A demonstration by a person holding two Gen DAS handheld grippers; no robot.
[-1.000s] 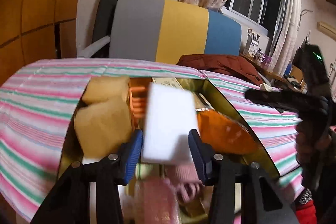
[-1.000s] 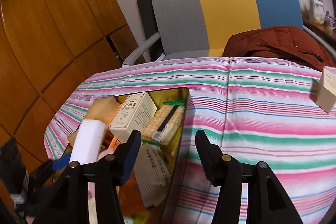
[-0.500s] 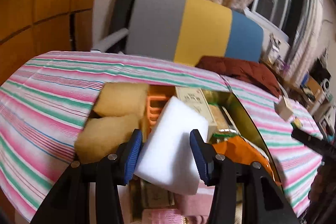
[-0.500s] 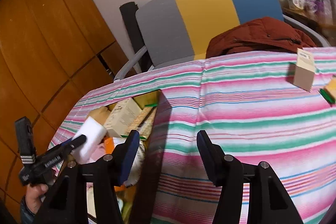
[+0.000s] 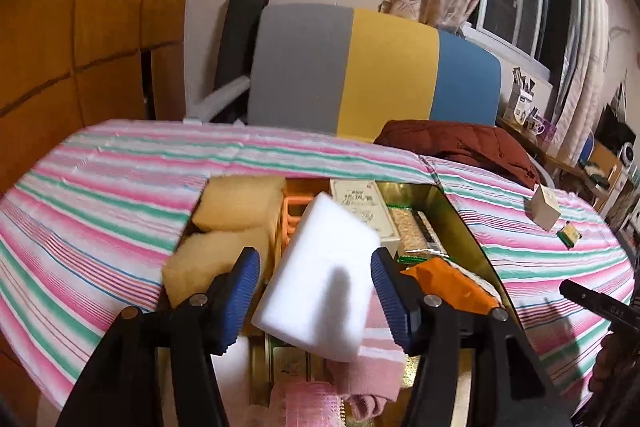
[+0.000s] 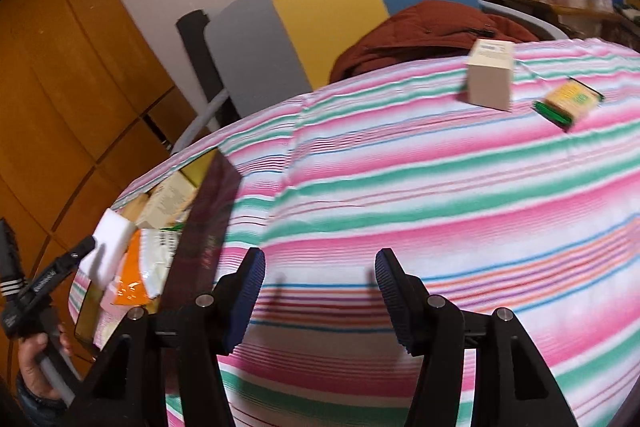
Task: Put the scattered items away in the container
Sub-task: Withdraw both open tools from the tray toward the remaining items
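Your left tool (image 5: 316, 285) hangs over the gold metal container (image 5: 460, 223) with its jaws opening. The white rectangular foam sponge (image 5: 324, 279) sits tilted between the blue ribbed pads (image 5: 244, 287), and a gap shows on each side, so nothing is pinched. The sponge lies above the container's contents: two tan sponge blocks (image 5: 228, 223) at the left, an orange plastic rack (image 5: 292, 215) behind it, a cream printed carton (image 5: 360, 207) at the back, an orange foil packet (image 5: 448, 283) at the right and a pink knitted cloth (image 5: 376, 343) near you.

Your right tool (image 6: 320, 285) is spread with nothing between its pads, pointing down at the pink, green and white striped cloth (image 6: 440, 187) that covers the bench. From that view the container (image 6: 208, 223) sits at the left with the white sponge (image 6: 110, 247) above it, and your left hand (image 6: 36, 367) grips the left tool's handle at the lower left edge.

Two scattered items are left on the bench, well apart from the container: a small cream cardboard box (image 6: 490, 75) standing upright, and just beside it a flat yellow and green packet (image 6: 568, 101). Behind the bench stand a grey, yellow and blue chair back (image 5: 372, 71) and a rust-brown padded jacket (image 5: 460, 147).
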